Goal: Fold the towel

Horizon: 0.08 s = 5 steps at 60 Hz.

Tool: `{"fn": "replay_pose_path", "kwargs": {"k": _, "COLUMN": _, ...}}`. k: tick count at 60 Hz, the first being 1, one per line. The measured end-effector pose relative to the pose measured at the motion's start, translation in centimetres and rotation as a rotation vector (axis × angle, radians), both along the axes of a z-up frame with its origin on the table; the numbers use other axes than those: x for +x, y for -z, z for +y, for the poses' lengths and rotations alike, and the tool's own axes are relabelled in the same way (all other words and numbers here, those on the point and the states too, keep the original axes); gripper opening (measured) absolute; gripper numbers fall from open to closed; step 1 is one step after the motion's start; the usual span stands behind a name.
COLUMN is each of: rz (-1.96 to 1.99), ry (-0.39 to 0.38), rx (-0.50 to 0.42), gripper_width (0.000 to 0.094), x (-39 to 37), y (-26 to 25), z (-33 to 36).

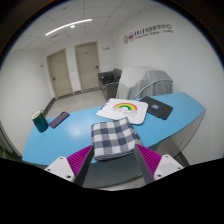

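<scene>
A folded black-and-white checkered towel [112,138] lies on the blue table [60,140], near its front edge. My gripper [113,152] is open, with the magenta pads [80,160] spread wide. The towel's near end sits between the two fingertips, its side edges close to the pads. I cannot see either finger pressing on it. The rest of the towel reaches ahead of the fingers over the table.
Beyond the towel lie a white sheet with a rainbow picture [125,108] and a black notebook [160,110]. To the left are a dark phone [59,119] and a teal cup [39,121]. A grey chair [140,80] stands behind the table.
</scene>
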<state>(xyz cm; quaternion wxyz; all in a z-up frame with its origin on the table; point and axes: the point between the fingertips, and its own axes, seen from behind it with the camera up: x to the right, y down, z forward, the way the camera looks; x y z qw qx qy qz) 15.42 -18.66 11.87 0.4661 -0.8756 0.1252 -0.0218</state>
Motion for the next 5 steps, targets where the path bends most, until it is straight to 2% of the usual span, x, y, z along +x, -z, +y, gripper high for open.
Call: {"fn": "replay_pose_path", "kwargs": {"k": 5, "rz": 0.029, "ry": -0.024, "rx": 0.002, "gripper_width": 0.0841, "x": -1.8, "y": -1.3, "z": -3.0}}
